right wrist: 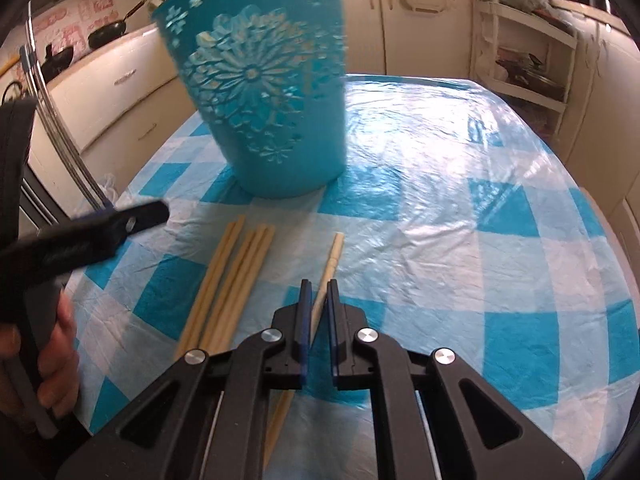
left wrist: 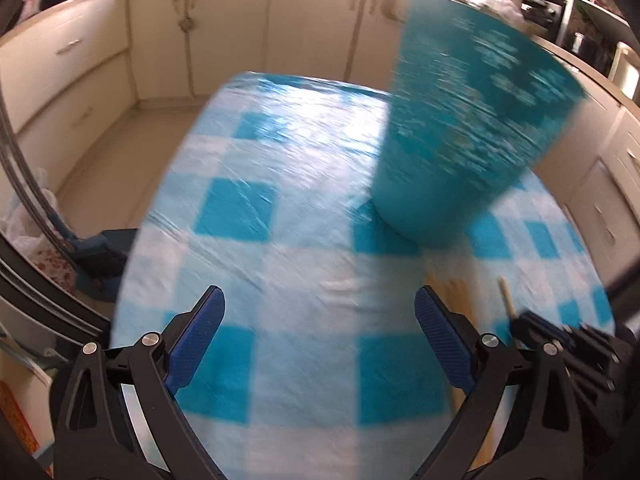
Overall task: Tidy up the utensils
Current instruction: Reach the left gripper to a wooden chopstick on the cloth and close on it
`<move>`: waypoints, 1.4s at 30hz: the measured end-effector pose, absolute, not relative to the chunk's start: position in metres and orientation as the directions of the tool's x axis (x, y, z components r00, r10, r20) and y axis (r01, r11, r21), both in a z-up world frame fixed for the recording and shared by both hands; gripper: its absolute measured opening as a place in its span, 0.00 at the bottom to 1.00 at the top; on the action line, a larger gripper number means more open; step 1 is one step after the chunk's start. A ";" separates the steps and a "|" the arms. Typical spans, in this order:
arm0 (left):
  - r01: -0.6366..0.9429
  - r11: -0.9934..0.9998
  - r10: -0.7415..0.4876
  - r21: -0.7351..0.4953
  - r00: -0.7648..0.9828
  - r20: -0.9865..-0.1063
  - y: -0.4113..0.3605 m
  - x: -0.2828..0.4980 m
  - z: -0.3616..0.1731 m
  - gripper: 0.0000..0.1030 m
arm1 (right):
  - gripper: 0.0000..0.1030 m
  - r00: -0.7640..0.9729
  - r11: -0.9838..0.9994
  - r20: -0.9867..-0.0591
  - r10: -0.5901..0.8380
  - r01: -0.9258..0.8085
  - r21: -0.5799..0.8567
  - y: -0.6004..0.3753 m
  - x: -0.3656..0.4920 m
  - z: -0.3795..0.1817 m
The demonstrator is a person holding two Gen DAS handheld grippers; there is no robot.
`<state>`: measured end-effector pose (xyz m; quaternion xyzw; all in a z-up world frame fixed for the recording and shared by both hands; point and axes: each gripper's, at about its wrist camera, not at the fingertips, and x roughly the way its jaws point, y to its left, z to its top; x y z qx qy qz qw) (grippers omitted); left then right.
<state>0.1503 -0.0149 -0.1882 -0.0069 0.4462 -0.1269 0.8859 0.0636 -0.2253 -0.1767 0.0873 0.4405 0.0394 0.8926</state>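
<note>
A checked tablecloth [right wrist: 460, 240] is spread beneath both grippers. A teal cut-out basket [right wrist: 264, 92] is seen upright ahead of the right gripper [right wrist: 319, 304], slightly to its left. A bundle of chopsticks [right wrist: 228, 288] is laid just left of it. A single chopstick [right wrist: 331, 260] is clamped between its closed jaws. The left gripper [left wrist: 320, 332] is held wide apart, nothing between its fingers.

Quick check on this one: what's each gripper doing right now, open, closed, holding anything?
Left gripper: jaws wide open, holding nothing.
Right gripper: jaws closed on a single chopstick, apart from the other chopsticks.
</note>
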 end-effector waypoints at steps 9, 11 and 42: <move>0.277 0.960 -0.187 -0.043 0.518 -0.835 -0.049 0.133 -0.200 0.89 | 0.07 0.629 0.966 -0.753 0.193 0.014 0.259 -0.239 0.059 -0.177; 0.282 0.959 -0.169 -0.021 0.513 -0.842 -0.052 0.132 -0.202 0.89 | 0.07 0.631 0.962 -0.748 0.203 0.013 0.272 -0.241 0.059 -0.178; 0.247 0.969 -0.100 0.024 0.478 -0.872 -0.067 0.141 -0.203 0.65 | 0.08 0.608 0.961 -0.765 0.211 0.014 0.277 -0.240 0.062 -0.178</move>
